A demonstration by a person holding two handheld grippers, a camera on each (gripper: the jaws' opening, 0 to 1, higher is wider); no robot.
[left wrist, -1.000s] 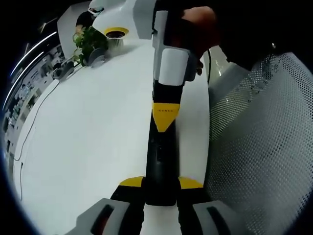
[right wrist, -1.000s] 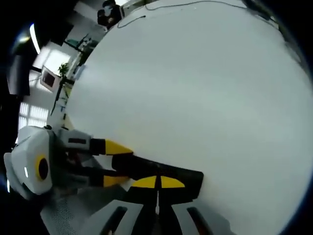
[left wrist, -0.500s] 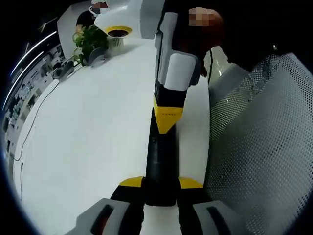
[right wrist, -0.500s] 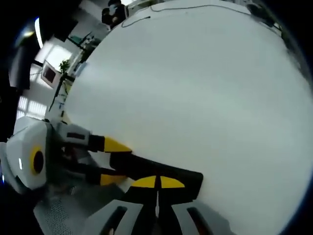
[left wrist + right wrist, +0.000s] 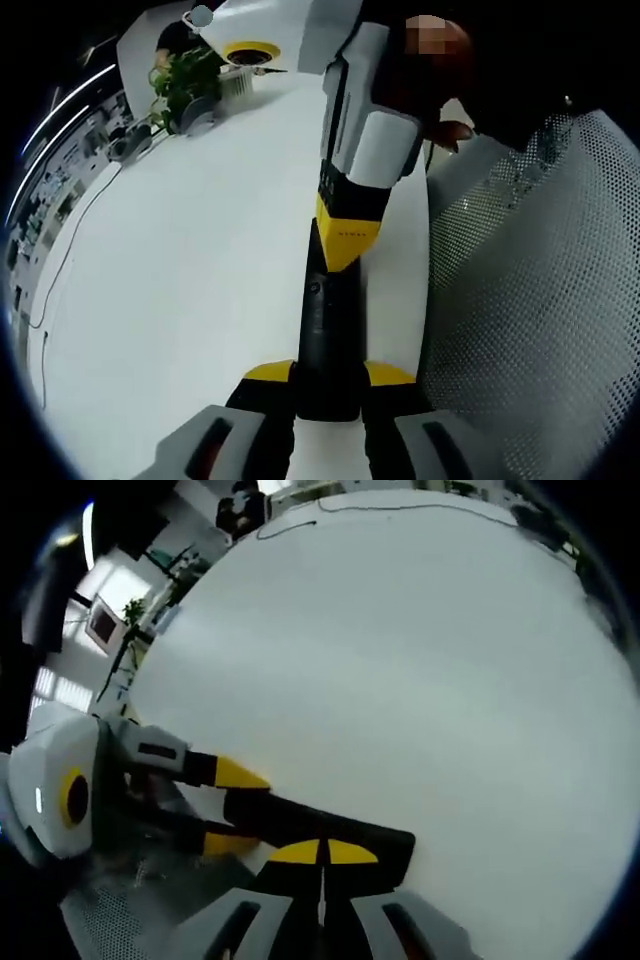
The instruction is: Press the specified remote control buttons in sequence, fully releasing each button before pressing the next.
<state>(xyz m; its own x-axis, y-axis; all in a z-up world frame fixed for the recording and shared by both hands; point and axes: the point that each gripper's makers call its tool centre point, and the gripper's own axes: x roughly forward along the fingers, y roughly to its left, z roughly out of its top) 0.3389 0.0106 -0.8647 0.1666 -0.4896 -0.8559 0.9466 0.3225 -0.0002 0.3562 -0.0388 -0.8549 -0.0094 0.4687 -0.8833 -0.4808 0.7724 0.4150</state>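
Observation:
A long black remote control is held above the white table, with my left gripper shut on its near end. My right gripper comes down from the top, jaws shut, and its yellow tip rests on the remote's upper face near the far end. In the right gripper view the shut yellow tips of my right gripper lie on the remote. My left gripper reaches in from the left and clamps the remote between its two yellow fingers.
A white mesh chair stands close on the right of the table edge. A potted plant stands at the table's far end, and a thin cable runs along its left side. The table stretches wide beyond the remote.
The right gripper's body has tilted and come a little lower over the remote, its tip staying on the remote. The left gripper and remote have held still.

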